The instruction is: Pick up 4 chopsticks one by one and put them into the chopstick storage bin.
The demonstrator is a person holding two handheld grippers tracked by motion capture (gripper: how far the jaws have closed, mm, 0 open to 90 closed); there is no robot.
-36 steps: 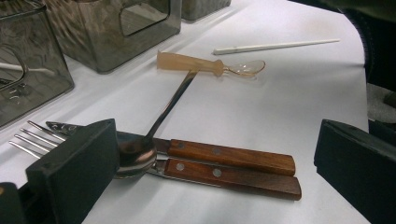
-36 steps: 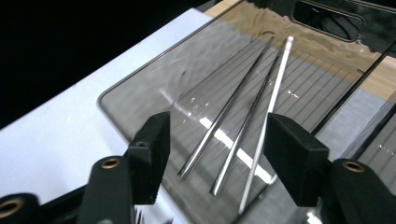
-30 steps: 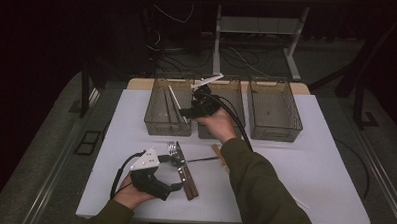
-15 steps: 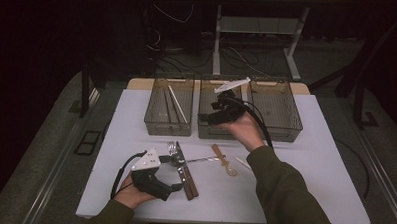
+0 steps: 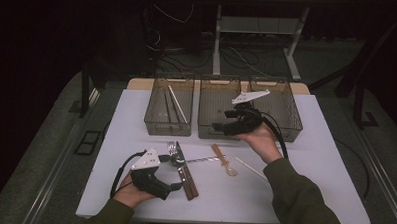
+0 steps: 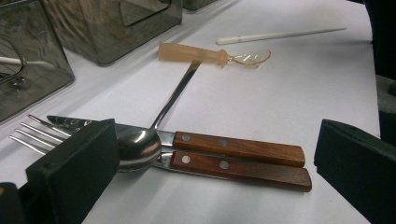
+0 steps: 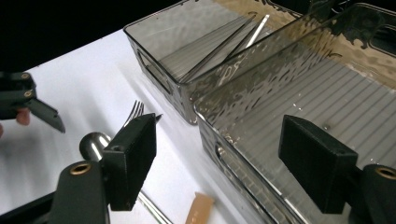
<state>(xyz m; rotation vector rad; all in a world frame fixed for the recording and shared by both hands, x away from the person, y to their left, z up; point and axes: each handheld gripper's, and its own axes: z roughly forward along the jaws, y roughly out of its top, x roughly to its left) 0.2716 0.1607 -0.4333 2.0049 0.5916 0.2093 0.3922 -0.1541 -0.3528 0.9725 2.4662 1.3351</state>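
Now the right tongs (image 5: 220, 127) hang wide apart with nothing in them, over the front edge of the middle bin (image 5: 213, 100). Down low, the left tongs (image 5: 176, 187) sit released beside the spoon (image 6: 140, 147), fork (image 6: 32, 133) and knife (image 6: 238, 149) on the table (image 5: 305, 161).

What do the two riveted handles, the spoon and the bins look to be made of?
Riveted handles: likely varnished wood, brown grain with metal rivets. Spoon: polished metal, probably steel, mirror-like bowl. Bins: smoky translucent plastic, ribbed floor visible through walls.
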